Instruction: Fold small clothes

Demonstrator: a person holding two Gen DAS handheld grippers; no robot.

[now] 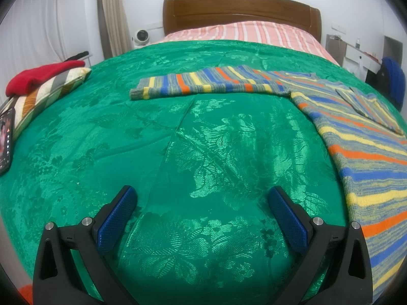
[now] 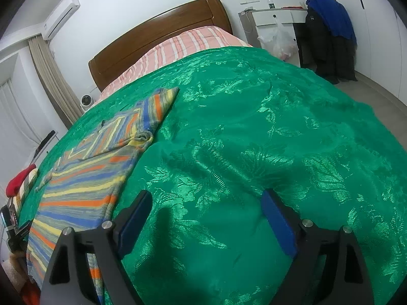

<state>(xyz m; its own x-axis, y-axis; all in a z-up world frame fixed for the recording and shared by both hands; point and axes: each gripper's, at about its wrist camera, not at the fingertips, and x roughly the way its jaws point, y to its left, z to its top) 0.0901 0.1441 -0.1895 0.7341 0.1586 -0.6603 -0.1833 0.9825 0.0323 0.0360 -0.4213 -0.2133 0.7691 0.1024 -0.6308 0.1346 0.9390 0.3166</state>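
Left gripper (image 1: pixel 202 198): I see its jaws spread wide, nothing between the blue pads (image 1: pixel 117 218); only green cover shows under them.
Right gripper (image 2: pixel 206 203): likewise wide apart and empty over bare cover; the left finger sits just beside the sweater's near right edge, and I cannot tell if it touches.
Striped sweater (image 1: pixel 356 147): flat on the bed, knitted in blue, yellow, orange and grey bands. From my left camera it fills the right side, body running near to far.
Left sleeve (image 1: pixel 203 84): stretched straight out to the left across the cover, cuff at its far-left end, lying flat.
Right sleeve (image 2: pixel 155 109): in my right camera it reads as folded over the chest, with its cuff pointing to the far right.
Collar (image 2: pixel 142 137): a small rolled opening, on the right edge in that view.
Green bedspread (image 1: pixel 203 139): shiny leaf pattern, a few shallow creases, covers most of the bed.
Striped sheet (image 1: pixel 241 31): pink and white, bare at the far end, below the wooden headboard (image 1: pixel 241 10).
Left edge of bed: a striped cushion (image 1: pixel 48 94) with a red garment (image 1: pixel 40 73) on top; a phone (image 1: pixel 6 139) nearer to me.
Far right: blue cloth (image 2: pixel 330 15) draped over dark clothing by a white desk (image 2: pixel 274 16).
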